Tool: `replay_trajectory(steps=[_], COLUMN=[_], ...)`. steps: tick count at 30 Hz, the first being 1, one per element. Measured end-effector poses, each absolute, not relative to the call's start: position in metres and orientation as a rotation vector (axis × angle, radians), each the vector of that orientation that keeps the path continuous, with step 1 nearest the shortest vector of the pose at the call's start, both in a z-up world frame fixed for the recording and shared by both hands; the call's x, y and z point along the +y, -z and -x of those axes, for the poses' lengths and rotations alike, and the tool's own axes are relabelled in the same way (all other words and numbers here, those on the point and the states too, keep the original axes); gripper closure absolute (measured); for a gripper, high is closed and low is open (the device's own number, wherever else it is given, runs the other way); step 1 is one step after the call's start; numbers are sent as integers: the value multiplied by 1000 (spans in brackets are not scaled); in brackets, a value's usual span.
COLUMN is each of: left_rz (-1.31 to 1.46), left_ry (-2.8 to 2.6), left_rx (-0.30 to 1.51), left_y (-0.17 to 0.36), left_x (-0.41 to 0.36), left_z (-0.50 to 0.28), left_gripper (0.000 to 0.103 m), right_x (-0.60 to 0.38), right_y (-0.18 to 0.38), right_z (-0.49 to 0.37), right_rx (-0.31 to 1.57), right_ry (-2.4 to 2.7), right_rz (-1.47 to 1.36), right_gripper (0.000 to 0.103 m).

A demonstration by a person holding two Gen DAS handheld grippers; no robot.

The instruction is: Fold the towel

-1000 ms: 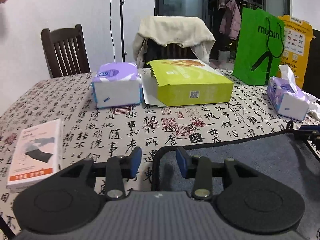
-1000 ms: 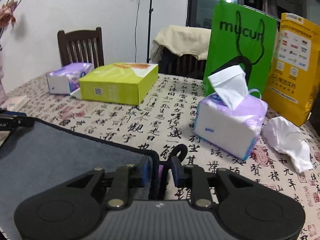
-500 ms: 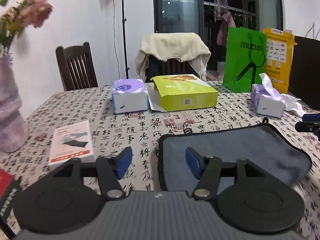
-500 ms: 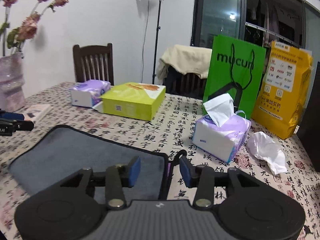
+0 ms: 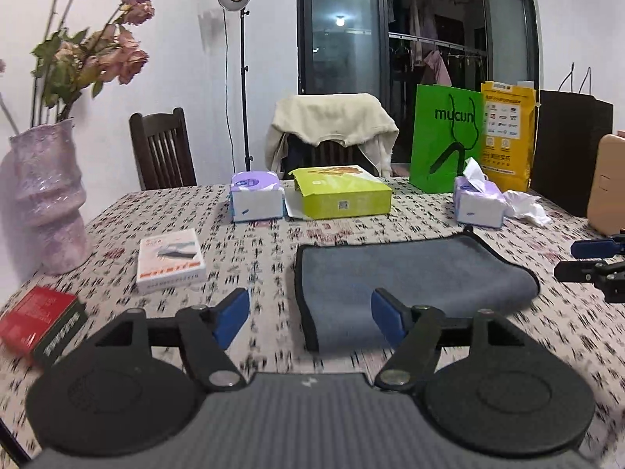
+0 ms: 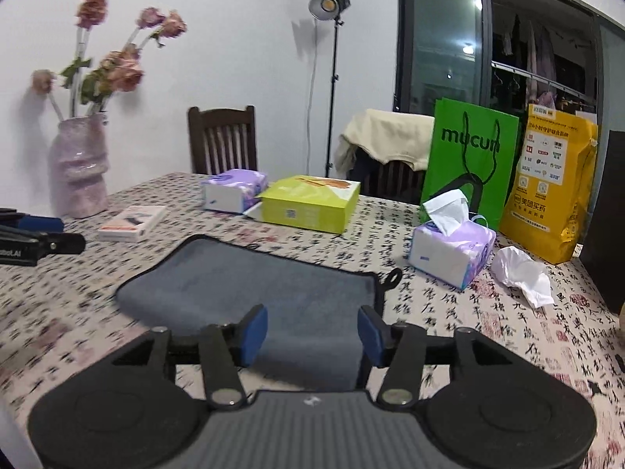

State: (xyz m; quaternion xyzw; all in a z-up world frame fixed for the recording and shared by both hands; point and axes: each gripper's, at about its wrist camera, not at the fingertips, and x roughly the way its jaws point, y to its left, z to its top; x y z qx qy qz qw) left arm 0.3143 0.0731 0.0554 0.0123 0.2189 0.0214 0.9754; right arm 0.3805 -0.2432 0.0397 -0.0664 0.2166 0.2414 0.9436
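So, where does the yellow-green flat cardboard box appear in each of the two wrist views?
Left wrist: yellow-green flat cardboard box at centre, beyond the grey towel.
Right wrist: box at centre, slightly left.
Shared landmark: green mucun paper bag, right of the box.

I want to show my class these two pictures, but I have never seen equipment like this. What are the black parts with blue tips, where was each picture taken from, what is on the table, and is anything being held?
There is no robot here. A person holds a two-finger gripper in each hand, and a wide-angle camera on each one looks forward along its fingers. One picture comes from the left gripper, the other from the right gripper. The blue tips are the finger pads.

On the patterned tablecloth lies a grey towel, folded over. Around it are two tissue packs, a yellow-green box, a small white box, a red box, a crumpled tissue, a vase of flowers and shopping bags.

Both grippers are open and hold nothing.
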Motion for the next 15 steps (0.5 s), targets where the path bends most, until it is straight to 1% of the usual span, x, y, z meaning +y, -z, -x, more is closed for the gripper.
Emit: replay_trajectory(steps=[3,15], left_rz=[-6,10], left_ry=[-43,-45], left_rx=[439,412], left_y=[-47,-28], left_x=[71,63], left_z=[-288,-201], left_gripper=[28,28], right_x=[-243,-249], right_y=[-36,-20], right_z=[-354,-266], right_rx=[426,400], right_ry=[-501,-520], right_rz=[154,159], right_gripper=[51,48])
